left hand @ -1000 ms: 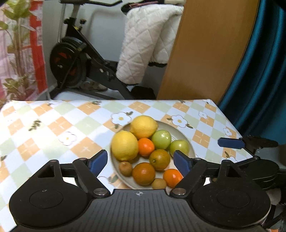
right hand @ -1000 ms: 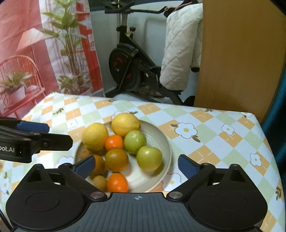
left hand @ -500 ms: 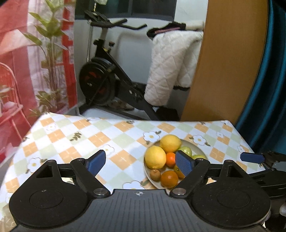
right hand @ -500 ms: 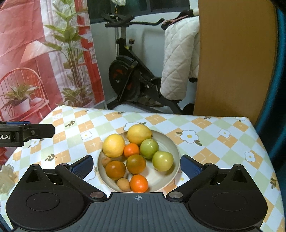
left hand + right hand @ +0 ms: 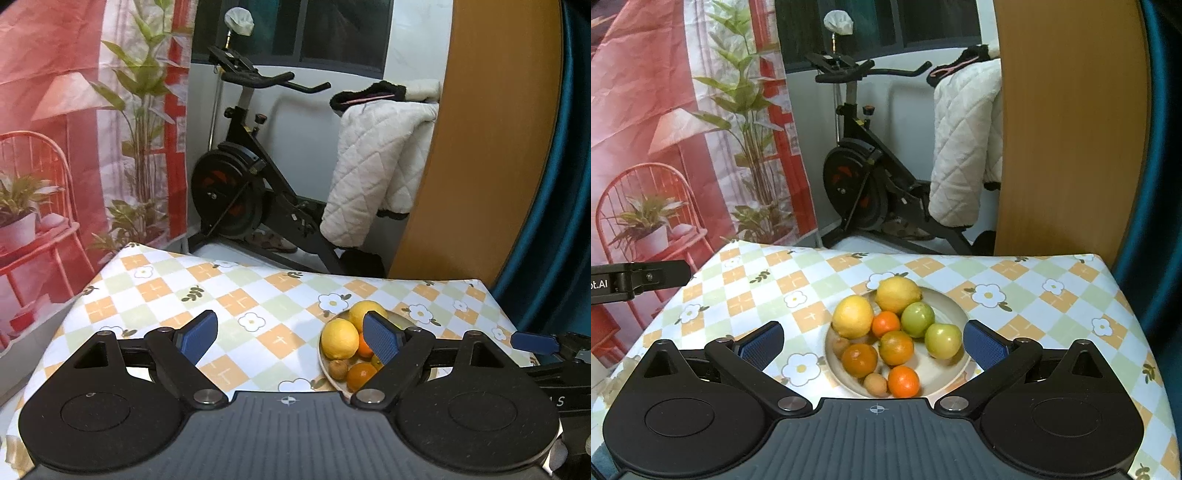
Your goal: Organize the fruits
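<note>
Blue-padded left gripper and right gripper: jaws spread, empty | fruit plate just ahead of right gripper | lemons: firm, round, roll-prone; grasp across widest girth

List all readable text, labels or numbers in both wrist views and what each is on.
"ot.AI": white letters, cut off by the picture's left edge, on the side of the left gripper as seen in the right wrist view.
"S": one white letter on the black body of the right gripper at the right edge of the left wrist view; anything before it is too faint to read.
Nothing readable on the plate, fruit, tablecloth or exercise bike.
</note>
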Action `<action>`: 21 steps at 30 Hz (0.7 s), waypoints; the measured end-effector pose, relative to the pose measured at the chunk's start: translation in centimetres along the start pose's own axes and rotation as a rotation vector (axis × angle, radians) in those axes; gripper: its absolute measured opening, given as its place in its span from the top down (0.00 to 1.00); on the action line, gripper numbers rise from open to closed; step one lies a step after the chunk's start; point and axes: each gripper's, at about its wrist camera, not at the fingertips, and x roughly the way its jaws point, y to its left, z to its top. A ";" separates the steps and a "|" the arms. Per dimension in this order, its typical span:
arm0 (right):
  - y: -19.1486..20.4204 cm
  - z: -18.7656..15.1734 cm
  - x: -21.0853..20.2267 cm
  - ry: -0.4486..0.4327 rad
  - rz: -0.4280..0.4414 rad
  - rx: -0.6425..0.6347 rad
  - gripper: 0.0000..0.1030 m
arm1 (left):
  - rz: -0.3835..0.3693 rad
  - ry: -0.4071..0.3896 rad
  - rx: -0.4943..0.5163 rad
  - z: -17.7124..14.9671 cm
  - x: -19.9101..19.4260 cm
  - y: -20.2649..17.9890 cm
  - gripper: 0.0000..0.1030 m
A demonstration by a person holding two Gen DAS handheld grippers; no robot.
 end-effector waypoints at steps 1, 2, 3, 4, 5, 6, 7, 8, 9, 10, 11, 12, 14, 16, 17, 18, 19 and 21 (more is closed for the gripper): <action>0.1 0.0 -0.2 -0.001 0.002 0.000 0.01 | 0.001 -0.002 -0.003 0.0 -0.1 0.1 0.15; 0.2 0.0 -0.3 -0.002 0.004 -0.001 0.01 | 0.002 -0.006 -0.007 -0.1 -0.3 0.1 0.15; 0.4 -0.1 -0.4 -0.004 0.006 -0.003 0.01 | 0.004 -0.010 -0.009 -0.1 -0.4 0.2 0.15; 0.5 -0.1 -0.6 -0.005 0.008 -0.005 0.01 | 0.007 -0.014 -0.011 -0.2 -0.6 0.2 0.15; 0.6 -0.1 -0.7 -0.007 0.009 -0.007 0.01 | 0.011 -0.018 -0.013 -0.3 -0.7 0.2 0.15; 0.7 -0.1 -0.8 -0.009 0.009 -0.010 0.01 | 0.015 -0.020 -0.014 -0.3 -0.8 0.2 0.15; 0.8 -0.1 -1.0 -0.011 0.008 -0.012 0.01 | 0.017 -0.022 -0.015 -0.4 -0.8 0.2 0.15; 0.9 -0.1 -1.1 -0.014 0.006 -0.013 0.01 | 0.019 -0.022 -0.016 -0.4 -0.8 0.1 0.15; 0.9 0.0 -1.2 -0.015 0.006 -0.012 0.01 | 0.020 -0.024 -0.016 -0.4 -1.0 0.2 0.15; 0.9 0.0 -1.3 -0.017 0.006 -0.011 0.01 | 0.023 -0.026 -0.016 -0.5 -1.0 0.1 0.15; 0.9 -0.1 -1.3 -0.018 0.006 -0.010 0.01 | 0.027 -0.027 -0.014 -0.4 -1.0 0.0 0.15; 1.0 -0.1 -1.4 -0.018 0.006 -0.010 0.01 | 0.030 -0.029 -0.014 -0.4 -0.9 0.0 0.15; 1.0 -0.1 -1.4 -0.017 0.006 -0.009 0.01 | 0.029 -0.032 -0.016 -0.4 -1.0 0.0 0.15; 1.0 -0.1 -1.4 -0.017 0.008 -0.010 0.01 | 0.029 -0.035 -0.017 -0.5 -1.2 0.0 0.15; 1.0 -0.1 -1.4 -0.017 0.007 -0.010 0.01 | 0.030 -0.035 -0.017 -0.5 -1.3 -0.1 0.15; 1.0 -0.2 -1.5 -0.017 0.008 -0.011 0.01 | 0.030 -0.035 -0.017 -0.5 -1.3 -0.1 0.15; 1.0 -0.2 -1.5 -0.018 0.008 -0.011 0.01 | 0.029 -0.034 -0.017 -0.5 -1.2 0.0 0.15; 1.1 -0.4 -1.7 -0.019 0.008 -0.011 0.01 | 0.030 -0.035 -0.017 -0.5 -1.2 0.0 0.15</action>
